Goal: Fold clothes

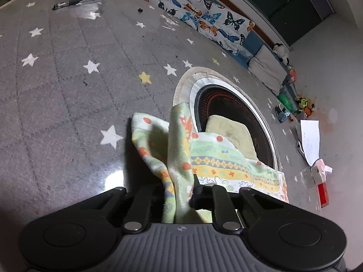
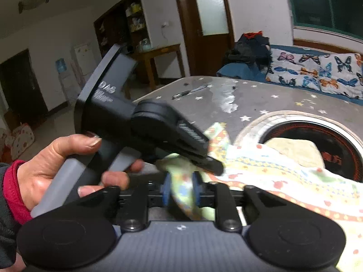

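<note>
Patterned cloth (image 1: pixel 217 158) draped over worktop (image 1: pixel 68 90), partly covering round recessed burner (image 1: pixel 238 104). Left tongs (image 1: pixel 179 192) closed on bunched edge, fabric lifted into 2 soft peaks. Right tongs (image 2: pixel 181 190) also clamped on bunched edge, just beside left tongs. Judged light, limp, non-slippery; best held at corners or hem, pulled taut before folding.

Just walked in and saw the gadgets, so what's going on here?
A person is folding a patterned cloth on the star-print table. The left gripper and the right gripper are each shut on a bunched part of it, close together. The rest of the cloth drapes over the round cooktop.
</note>
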